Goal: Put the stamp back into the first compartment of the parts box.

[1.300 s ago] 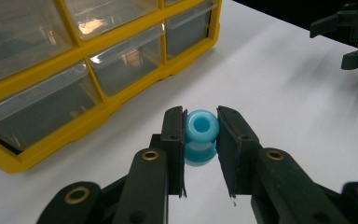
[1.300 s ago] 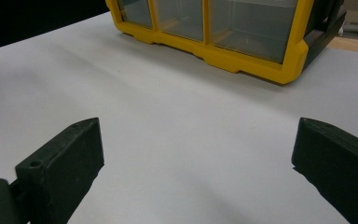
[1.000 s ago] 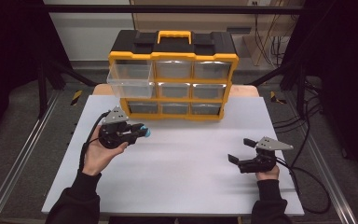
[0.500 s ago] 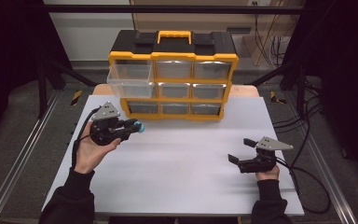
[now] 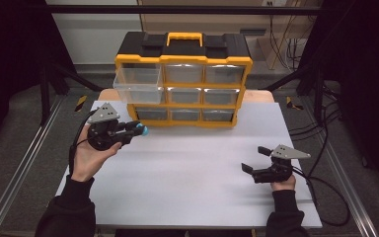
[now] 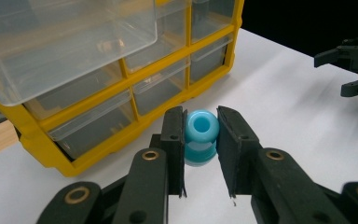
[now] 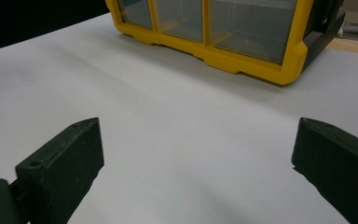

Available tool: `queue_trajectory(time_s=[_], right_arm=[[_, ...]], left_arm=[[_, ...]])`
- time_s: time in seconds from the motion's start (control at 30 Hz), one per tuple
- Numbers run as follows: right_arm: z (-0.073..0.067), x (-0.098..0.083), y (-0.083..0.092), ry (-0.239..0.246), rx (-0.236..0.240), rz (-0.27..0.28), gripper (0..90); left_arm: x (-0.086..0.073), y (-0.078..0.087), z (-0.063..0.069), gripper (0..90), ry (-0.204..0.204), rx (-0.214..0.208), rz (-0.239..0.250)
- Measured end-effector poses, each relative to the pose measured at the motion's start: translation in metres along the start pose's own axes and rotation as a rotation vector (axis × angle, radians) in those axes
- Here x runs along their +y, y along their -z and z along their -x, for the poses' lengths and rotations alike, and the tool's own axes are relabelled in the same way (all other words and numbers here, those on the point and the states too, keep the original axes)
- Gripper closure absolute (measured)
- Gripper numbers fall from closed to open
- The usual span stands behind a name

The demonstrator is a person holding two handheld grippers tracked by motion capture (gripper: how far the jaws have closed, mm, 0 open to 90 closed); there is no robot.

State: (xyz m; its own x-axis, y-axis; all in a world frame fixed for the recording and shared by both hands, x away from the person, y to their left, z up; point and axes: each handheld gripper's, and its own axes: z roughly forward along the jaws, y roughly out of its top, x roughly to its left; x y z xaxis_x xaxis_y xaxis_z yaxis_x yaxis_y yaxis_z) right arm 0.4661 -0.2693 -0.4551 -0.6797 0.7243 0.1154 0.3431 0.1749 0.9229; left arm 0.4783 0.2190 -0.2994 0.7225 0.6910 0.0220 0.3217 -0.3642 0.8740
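So there's a little blue ring-shaped plastic piece (image 6: 200, 136) pinched between the jaws of the left hand-held gripper (image 5: 131, 130), left of centre in the high view, held up just in front of the yellow drawer organizer (image 5: 183, 79). The organizer's top-left clear drawer (image 5: 137, 85) is pulled out, sitting right above that gripper. Over at the lower right of the frame, the right hand-held gripper (image 5: 255, 159) rests low on the white table (image 5: 192, 173), jaws spread wide, gripping nothing.
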Motion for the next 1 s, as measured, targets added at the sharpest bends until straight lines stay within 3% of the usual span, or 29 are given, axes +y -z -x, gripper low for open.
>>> queue_trajectory(time_s=[1.0], right_arm=[[0.000, 0.000, 0.000, 0.002, 0.000, 0.000, 2.7]], left_arm=[[0.035, 0.029, -0.003, 72.7, -0.037, 0.046, 0.038]])
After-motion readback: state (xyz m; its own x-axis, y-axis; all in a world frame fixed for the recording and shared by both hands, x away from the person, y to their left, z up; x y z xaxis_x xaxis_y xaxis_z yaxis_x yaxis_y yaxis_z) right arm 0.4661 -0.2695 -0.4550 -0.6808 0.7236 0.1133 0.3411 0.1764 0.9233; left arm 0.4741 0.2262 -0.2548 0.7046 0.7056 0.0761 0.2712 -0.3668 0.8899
